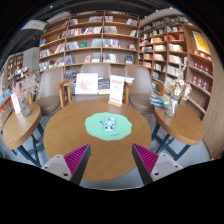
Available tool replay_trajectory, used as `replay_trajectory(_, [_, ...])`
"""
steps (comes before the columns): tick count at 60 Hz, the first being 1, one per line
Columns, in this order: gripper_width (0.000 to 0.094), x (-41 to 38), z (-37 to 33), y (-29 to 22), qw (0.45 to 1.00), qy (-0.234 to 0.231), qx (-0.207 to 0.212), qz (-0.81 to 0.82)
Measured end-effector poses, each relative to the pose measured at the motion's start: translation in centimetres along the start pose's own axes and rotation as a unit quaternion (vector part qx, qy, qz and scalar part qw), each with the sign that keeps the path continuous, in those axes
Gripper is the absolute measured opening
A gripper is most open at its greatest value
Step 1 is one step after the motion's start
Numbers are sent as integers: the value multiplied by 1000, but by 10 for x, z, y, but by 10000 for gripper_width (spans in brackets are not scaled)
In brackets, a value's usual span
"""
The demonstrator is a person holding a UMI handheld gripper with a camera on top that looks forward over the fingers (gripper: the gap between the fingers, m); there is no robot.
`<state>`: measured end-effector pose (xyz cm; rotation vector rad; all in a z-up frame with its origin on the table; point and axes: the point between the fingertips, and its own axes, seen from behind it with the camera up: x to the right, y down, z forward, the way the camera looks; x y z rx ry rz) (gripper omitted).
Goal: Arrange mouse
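Note:
A round wooden table (70,135) stands ahead of me. A round green mat (108,126) lies at its middle, and a small pale mouse (109,124) rests on the mat. My gripper (111,160) is open and empty, with its fingers wide apart near the table's front edge. The mat and mouse lie beyond the fingers, apart from them. The magenta pads (74,157) face each other across bare tabletop.
Chairs and smaller wooden tables (20,125) stand around the round table, one table on the right (182,122). White signs (87,84) stand on a desk behind it. Bookshelves (95,40) fill the back and right walls.

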<state>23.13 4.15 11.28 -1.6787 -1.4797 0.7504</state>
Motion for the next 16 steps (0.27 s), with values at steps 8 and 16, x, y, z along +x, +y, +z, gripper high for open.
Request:
replay_trajectory(8, [854,-2,-8,-4,1000,-6,7,-1])
replay_trajectory(16, [853,-5,-10,-3,1000,-10,7,-1])
